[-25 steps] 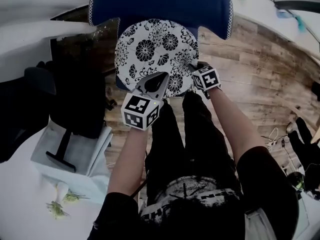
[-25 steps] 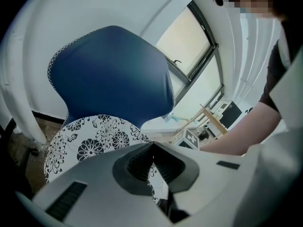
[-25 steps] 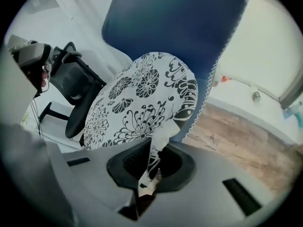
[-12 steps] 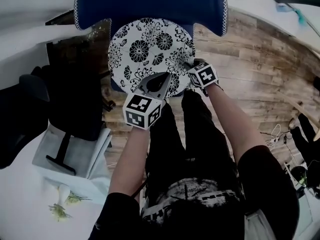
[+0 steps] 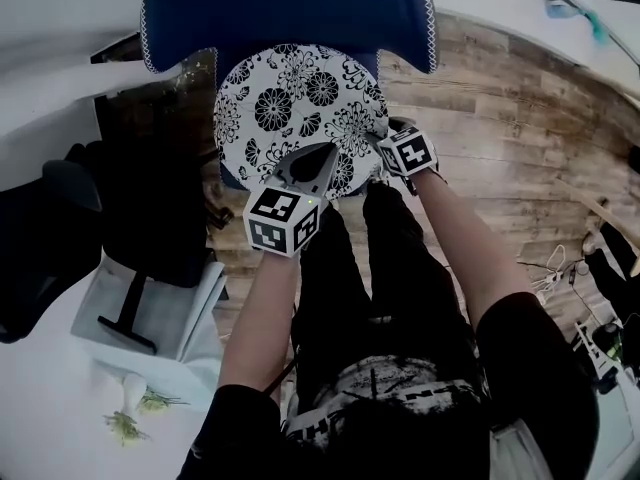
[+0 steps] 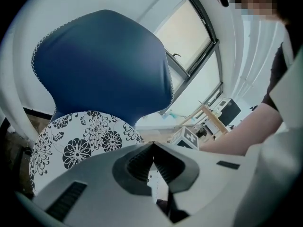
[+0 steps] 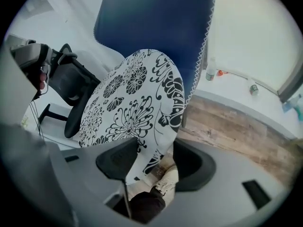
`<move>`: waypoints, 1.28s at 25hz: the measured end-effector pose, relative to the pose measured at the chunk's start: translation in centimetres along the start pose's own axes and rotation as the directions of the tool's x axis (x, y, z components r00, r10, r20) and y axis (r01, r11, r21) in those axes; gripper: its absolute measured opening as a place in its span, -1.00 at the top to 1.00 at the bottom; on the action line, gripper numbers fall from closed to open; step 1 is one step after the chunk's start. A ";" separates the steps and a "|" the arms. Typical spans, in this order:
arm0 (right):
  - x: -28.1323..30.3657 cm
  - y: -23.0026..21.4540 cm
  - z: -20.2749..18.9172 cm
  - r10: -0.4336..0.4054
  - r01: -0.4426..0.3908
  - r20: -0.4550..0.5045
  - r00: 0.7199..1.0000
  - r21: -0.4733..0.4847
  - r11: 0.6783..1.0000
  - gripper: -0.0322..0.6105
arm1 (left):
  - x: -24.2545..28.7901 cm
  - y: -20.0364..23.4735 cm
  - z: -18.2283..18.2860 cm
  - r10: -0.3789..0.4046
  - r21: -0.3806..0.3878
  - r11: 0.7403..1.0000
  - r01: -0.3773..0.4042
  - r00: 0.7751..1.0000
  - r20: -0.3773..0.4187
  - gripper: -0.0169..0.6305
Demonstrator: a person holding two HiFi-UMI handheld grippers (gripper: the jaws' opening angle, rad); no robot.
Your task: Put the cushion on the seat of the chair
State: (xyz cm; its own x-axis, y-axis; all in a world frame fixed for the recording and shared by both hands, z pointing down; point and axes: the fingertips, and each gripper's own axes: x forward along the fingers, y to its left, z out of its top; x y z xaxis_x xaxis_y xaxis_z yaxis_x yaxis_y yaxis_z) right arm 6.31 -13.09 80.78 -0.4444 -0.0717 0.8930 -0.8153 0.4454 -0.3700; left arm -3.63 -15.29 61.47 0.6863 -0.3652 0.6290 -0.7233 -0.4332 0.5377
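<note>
Head view: the cushion [image 5: 290, 108] lies on the seat of the chair [image 5: 290, 8], with the blue back rising at its 12 o'clock. By the look of it, the placing is as good as done. The left gripper [image 5: 318, 158] sits at the cushion's 6 o'clock rim and the right gripper [image 5: 385, 136] at about 4 o'clock. Wooden floor [image 5: 500, 118] runs off to 3 o'clock.

Left gripper view: the jaws are clenched, tips meeting. A pale printed sliver shows in the gap behind them, most likely the cushion's thin edge pinched between the pads (hard to be certain from here). The flowered top [image 6: 75, 141] spreads away to 9 o'clock under the back.

Right gripper view: released! The jaws have just been opening and now stand wide. The cushion's rim [image 7: 137, 103] passes between them, and neither pad looks to be pressing on it. The chair's back [image 7: 156, 22] fills 12 o'clock.

Handling: I'd call this cushion light, soft and floppy, nothing fragile about it. The fabric cover should give the pads plenty of bite, so slipping is unlikely. The rim is the place to take it, since the padded middle looks too thick to grip well. Two holds spread apart along the near edge would keep it level. Held by one side only, it would probably sag and swing, so any last nudge toward 12 o'clock is best made gently from the 6 o'clock edge
</note>
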 end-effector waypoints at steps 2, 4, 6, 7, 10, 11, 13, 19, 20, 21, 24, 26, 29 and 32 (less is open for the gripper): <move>-0.4 -0.1 0.0 -0.008 0.008 0.003 1.000 0.000 1.000 0.20 | -0.1 -0.2 0.2 0.001 0.002 1.000 -0.001 1.000 0.002 0.90; -0.9 -0.3 0.0 -0.013 0.013 0.005 1.000 -0.003 1.000 0.20 | -0.1 -0.3 0.5 0.004 0.007 1.000 -0.004 1.000 0.005 0.90; -1.3 -0.6 0.3 -0.020 0.020 0.008 1.000 -0.013 1.000 0.20 | -0.1 -0.2 1.1 0.011 0.008 1.000 -0.011 1.000 0.018 0.90; -1.5 -0.7 0.4 -0.025 0.025 0.011 1.000 -0.018 1.000 0.20 | -0.2 -0.1 1.4 0.013 0.008 1.000 -0.013 1.000 0.024 0.90; -2.8 -1.0 1.1 -0.047 0.048 0.028 0.999 -0.024 0.999 0.20 | -0.7 0.0 2.5 0.016 0.011 1.000 -0.016 0.999 0.039 0.90; -3.4 -1.0 1.5 -0.051 0.053 0.039 0.998 -0.027 0.998 0.20 | -0.9 -0.2 3.1 0.019 0.011 1.000 -0.019 0.999 0.047 0.90; -4.8 -1.1 1.8 -0.058 0.061 0.069 0.996 -0.038 0.997 0.20 | -1.2 -0.6 4.0 0.026 0.018 0.999 -0.027 0.998 0.065 0.90; -4.6 -4.1 -2.2 -0.079 0.090 0.174 0.982 -0.059 0.994 0.21 | 2.6 -1.7 -0.3 0.023 0.076 0.997 -0.033 0.991 0.135 0.90; -5.4 -3.9 -1.8 -0.071 0.083 0.189 0.979 -0.058 0.995 0.23 | 2.4 -2.1 0.1 0.025 0.083 0.996 -0.036 0.990 0.139 0.90; -6.4 -3.5 -1.2 -0.063 0.078 0.206 0.976 -0.065 0.995 0.26 | 2.1 -2.4 0.6 0.026 0.089 0.995 -0.039 0.989 0.145 0.90; -8.8 -2.3 0.0 -0.039 0.068 0.271 0.962 -0.098 0.993 0.42 | 1.2 -3.5 0.6 0.027 0.102 0.994 -0.045 0.984 0.174 0.90; -10.7 -1.3 0.5 -0.013 0.053 0.313 0.950 -0.120 0.991 0.61 | 0.5 -4.3 0.4 0.031 0.102 0.993 -0.052 0.980 0.198 0.90; -14.4 0.6 2.4 0.036 0.031 0.378 0.925 -0.169 0.985 0.79 | -0.9 -5.6 2.0 0.023 0.098 0.994 -0.047 0.972 0.235 0.90; -18.3 2.4 4.0 0.076 0.022 0.432 0.899 -0.218 0.976 0.83 | -2.6 -7.8 4.7 -0.008 0.111 0.993 -0.025 0.960 0.281 0.90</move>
State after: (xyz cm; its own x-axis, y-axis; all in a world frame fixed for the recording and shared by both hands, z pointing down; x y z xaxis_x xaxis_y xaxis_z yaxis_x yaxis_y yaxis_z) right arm 10.97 -14.28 62.53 -0.6219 -0.4162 0.6633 -0.7243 0.6277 -0.2852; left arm 0.59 -14.86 53.06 0.6857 -0.5785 0.4418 -0.7269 -0.5132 0.4563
